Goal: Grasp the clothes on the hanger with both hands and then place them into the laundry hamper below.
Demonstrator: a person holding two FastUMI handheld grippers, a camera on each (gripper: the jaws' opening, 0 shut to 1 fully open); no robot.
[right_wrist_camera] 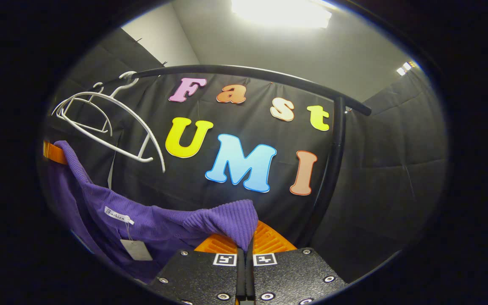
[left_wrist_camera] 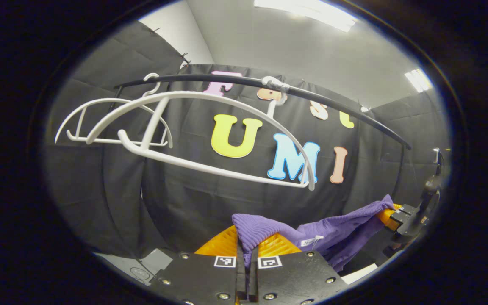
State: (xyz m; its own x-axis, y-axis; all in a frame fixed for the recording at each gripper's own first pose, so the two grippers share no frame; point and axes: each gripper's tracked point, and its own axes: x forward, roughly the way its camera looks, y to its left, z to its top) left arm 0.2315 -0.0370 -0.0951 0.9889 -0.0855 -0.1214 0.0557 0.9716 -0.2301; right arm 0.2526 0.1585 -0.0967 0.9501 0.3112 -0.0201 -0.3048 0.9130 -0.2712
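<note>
Bare hangers [left_wrist_camera: 193,140]; right-view garment tag [right_wrist_camera: 136,250]

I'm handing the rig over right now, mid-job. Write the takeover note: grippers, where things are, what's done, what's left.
Left gripper: shut on one end of the purple garment.
Right gripper: shut on the other end; the garment hangs slack between the two.
White hangers hang bare on the black rail, above the garment.
Done: garment off the hanger, held by both grippers.
Left: lower it into the hamper, then release.
</note>
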